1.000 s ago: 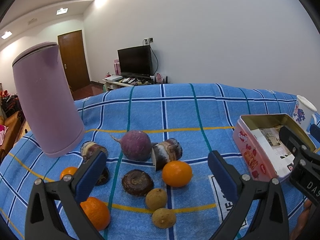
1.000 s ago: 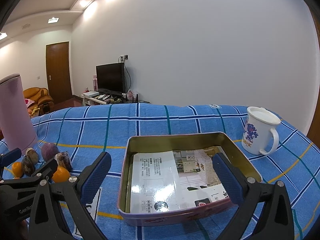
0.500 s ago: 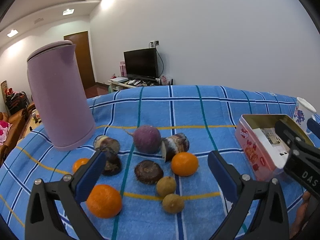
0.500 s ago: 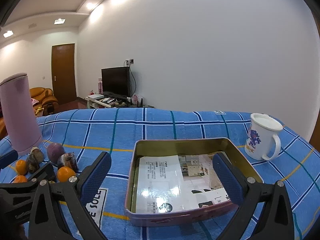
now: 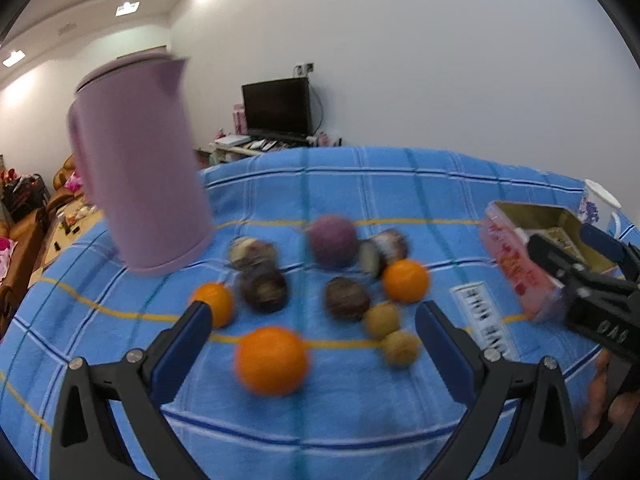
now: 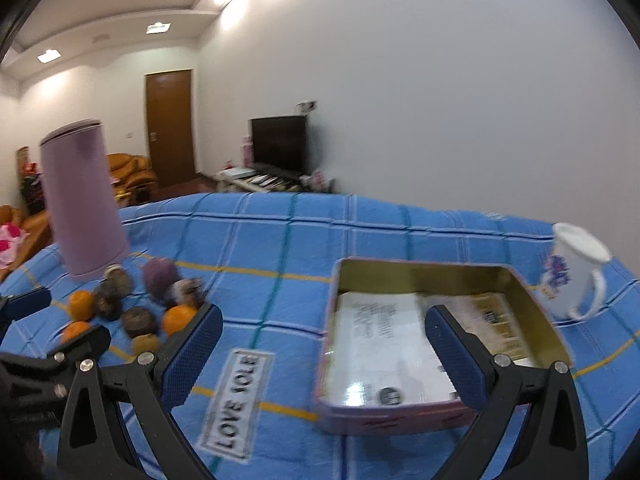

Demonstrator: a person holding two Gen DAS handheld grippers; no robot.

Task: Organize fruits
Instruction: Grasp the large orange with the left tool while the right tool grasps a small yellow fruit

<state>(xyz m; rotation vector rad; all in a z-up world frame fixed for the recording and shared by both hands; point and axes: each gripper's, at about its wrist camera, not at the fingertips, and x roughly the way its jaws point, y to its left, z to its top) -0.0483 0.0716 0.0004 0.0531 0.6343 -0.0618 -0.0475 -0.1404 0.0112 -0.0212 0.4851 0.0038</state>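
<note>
Several fruits lie clustered on the blue checked cloth [image 5: 400, 184]. In the left wrist view a large orange [image 5: 272, 360] sits nearest, between the tips of my open left gripper [image 5: 312, 332], which hovers above it. Two more oranges [image 5: 405, 281] [image 5: 214, 303], dark round fruits [image 5: 346, 298], a purple fruit [image 5: 332, 240] and two small brown fruits [image 5: 400, 347] lie beyond. The pink tin [image 6: 420, 344] stands open, its bottom lined with printed paper. My right gripper [image 6: 324, 338] hangs open over the tin's left edge, holding nothing.
A tall lilac jug [image 5: 140, 168] stands behind the fruits at the left. A white mug [image 6: 572, 272] sits right of the tin. A "LOVE SOLE" label [image 6: 236, 396] is sewn on the cloth. A TV [image 6: 278, 144] and a door [image 6: 170, 124] stand across the room.
Both cameras have swung left and the views are blurred. The left gripper has come closer over the near orange. The right gripper has shifted left, so the tin sits further right.
</note>
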